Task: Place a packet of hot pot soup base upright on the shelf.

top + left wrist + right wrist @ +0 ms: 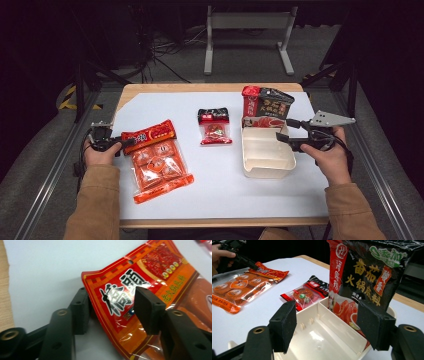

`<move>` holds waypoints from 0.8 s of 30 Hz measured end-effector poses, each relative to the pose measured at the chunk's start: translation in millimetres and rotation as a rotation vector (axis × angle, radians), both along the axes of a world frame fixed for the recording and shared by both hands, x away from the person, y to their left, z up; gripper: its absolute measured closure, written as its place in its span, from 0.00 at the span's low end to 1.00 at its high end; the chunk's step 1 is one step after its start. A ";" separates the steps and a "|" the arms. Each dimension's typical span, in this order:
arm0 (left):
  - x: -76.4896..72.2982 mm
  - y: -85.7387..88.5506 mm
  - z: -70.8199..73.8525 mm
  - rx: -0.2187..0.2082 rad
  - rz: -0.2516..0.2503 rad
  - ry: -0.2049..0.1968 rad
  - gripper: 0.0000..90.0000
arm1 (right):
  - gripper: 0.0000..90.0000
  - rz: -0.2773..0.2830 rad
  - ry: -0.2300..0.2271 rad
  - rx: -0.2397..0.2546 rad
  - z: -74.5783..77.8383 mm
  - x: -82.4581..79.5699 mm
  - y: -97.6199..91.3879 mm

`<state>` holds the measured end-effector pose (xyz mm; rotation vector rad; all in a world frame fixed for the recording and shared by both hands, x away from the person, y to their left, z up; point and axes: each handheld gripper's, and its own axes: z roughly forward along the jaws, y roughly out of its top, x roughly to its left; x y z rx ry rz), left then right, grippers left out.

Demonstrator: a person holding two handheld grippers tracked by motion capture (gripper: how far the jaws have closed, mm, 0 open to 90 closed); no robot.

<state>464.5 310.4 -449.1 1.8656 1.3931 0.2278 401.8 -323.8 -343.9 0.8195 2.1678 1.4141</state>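
The left gripper (121, 143) stands with its jaws apart, straddling the top edge of the large orange-red plastic snack bag (156, 160), which lies flat on the white table sheet (220, 185) well to the left of the cream plastic divided box (265, 150). In the left gripper view the bag's printed header (130, 287) curls up between the two black pads (147, 310), with a gap still showing on each side, so nothing is clamped yet. The step in hand appears to be taking hold of this bag, probably in order to carry it to the box.

The right gripper (286, 131) hovers over the right-hand rim of the box, its jaws also spread and holding nothing. In its own view the pads (284, 325) frame the box's empty near compartment (319, 337).

Farther along, a dark foil hotpot-base pouch with a red side band (367, 272) stands upright in the box's far compartment. A small red-and-black clear-windowed sachet (215, 126) lies on the sheet just left of the box's far end.

The next move seems to call for squeezing the left jaws shut on the header, deep enough that the slick film does not slip out, then lifting the limp bag clear of the sheet and swinging it rightward to the open compartment, while the right gripper steadies the box or makes room.
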 end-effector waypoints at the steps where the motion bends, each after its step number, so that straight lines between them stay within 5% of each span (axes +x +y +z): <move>1: -0.4 0.1 0.6 -0.006 -0.005 -0.005 0.60 | 0.36 0.001 0.000 -0.001 0.0 0.0 0.1; 5: -1.7 -0.7 3.1 -0.058 -0.021 -0.016 0.67 | 0.36 0.008 0.004 0.011 -0.6 0.4 0.2; 18: 0.4 -7.3 -4.4 -0.012 -0.030 -0.021 0.80 | 0.36 0.028 0.005 0.015 -1.3 0.4 3.1; 24: 1.8 -9.0 -6.4 -0.022 -0.023 -0.019 0.89 | 0.36 0.034 0.006 0.020 -1.2 0.2 3.7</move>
